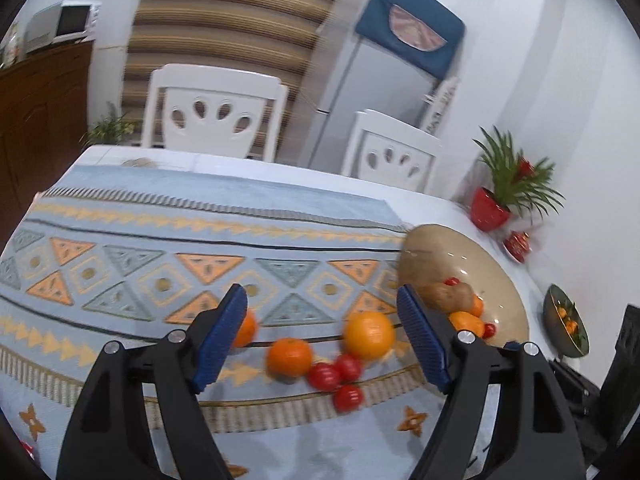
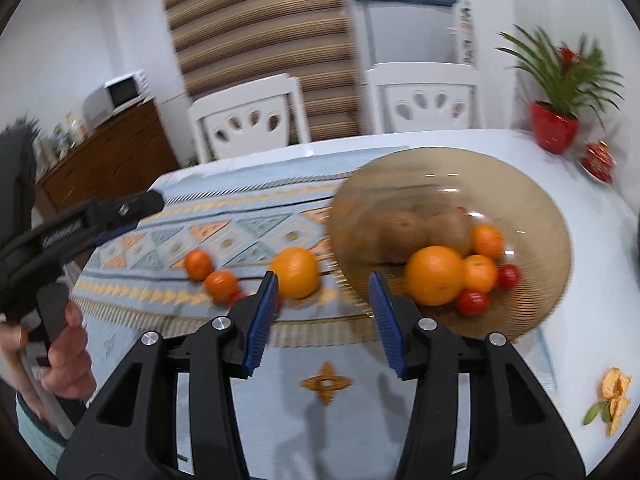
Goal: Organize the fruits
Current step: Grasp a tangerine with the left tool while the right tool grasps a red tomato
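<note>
- Your left gripper (image 1: 322, 336) stands wide apart with nothing between its blue pads; it holds no fruit.
- Seen through those jaws, a large orange (image 1: 369, 334) lies on the patterned table runner (image 1: 160, 240), with a smaller tangerine (image 1: 289, 357) just beside it to the left.
- Three cherry tomatoes (image 1: 335, 376) cluster just below these two, touching one another.
- A second tangerine (image 1: 245, 329) sits partly hidden behind your left gripper's left pad.
- Your right gripper (image 2: 324, 320) is parted and empty too, hanging over the near edge of the runner, between the loose fruit and the bowl.
- The brown glass bowl (image 2: 540, 216) stands on the white table at the right end of the runner and overlaps its edge.
- Inside the bowl you have a big orange (image 2: 434, 275), two tangerines (image 2: 480, 273) touching it on the right, two cherry tomatoes (image 2: 473, 302) at the front, and brown kiwis (image 2: 424, 228) behind; blur hides how many.
- In the right wrist view your left hand (image 2: 66, 356) grips the other tool's handle at the left edge.
- Scraps of orange peel (image 2: 616, 394) lie on the table to the right, well apart from the bowl.
- A potted plant in a red pot (image 2: 554, 128) stands at the table's far right corner.
</note>
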{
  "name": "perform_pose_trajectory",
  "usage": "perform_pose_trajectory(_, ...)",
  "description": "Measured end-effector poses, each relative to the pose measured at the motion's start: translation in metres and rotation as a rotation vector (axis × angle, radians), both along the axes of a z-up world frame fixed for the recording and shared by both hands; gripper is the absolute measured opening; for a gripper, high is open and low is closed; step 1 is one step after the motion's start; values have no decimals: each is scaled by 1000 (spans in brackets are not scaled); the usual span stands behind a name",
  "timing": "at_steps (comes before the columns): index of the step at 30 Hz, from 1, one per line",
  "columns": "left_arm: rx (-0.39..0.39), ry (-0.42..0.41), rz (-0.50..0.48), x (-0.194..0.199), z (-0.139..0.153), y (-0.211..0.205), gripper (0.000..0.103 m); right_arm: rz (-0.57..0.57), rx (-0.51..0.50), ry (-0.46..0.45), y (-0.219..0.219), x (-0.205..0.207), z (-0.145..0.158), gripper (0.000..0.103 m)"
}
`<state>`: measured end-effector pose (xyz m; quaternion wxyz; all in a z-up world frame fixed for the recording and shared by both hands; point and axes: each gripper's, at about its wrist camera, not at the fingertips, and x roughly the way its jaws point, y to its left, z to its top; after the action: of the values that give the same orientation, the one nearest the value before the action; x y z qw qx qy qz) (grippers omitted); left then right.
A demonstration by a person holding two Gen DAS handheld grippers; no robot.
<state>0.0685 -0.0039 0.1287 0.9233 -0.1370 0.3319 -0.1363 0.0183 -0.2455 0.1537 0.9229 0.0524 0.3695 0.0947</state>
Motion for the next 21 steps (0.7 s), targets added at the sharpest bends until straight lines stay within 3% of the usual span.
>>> perform_pose_trajectory(10,17,91,87,21,-42,37,76,110,-39,80,61,16,-43,49)
perform_pose_trajectory(14,40,146,115,40,-71,38,76,129,-48,116,71,23,-67,49)
perform_pose_trajectory(21,54,147,127,50,-97,36,76,135,-50,165,74,30,-93,49)
